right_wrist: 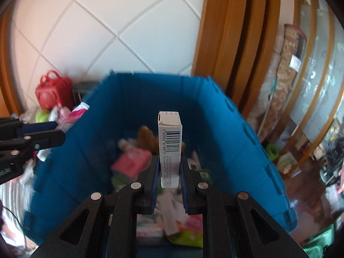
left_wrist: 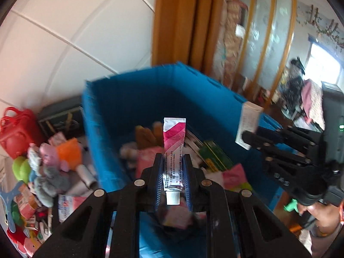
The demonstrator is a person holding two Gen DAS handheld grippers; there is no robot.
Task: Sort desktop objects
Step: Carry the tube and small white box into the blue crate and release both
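My left gripper (left_wrist: 173, 161) is shut on a pink-and-white tube (left_wrist: 173, 150) with a white cap, held upright over the blue bin (left_wrist: 133, 99). My right gripper (right_wrist: 169, 163) is shut on a small white carton with a barcode (right_wrist: 169, 146), also held upright over the same blue bin (right_wrist: 236, 137). The right gripper and its carton (left_wrist: 249, 126) show at the right of the left wrist view, and the left gripper (right_wrist: 51, 133) with the tube (right_wrist: 79, 110) shows at the left of the right wrist view. The bin holds pink packets, a brown plush and other items.
A heap of plush toys and small objects (left_wrist: 49, 163) lies left of the bin, with a red bag (left_wrist: 17, 129) behind it. A tiled wall and a wooden door frame (left_wrist: 178, 21) stand behind the bin. Cluttered shelves are at the right.
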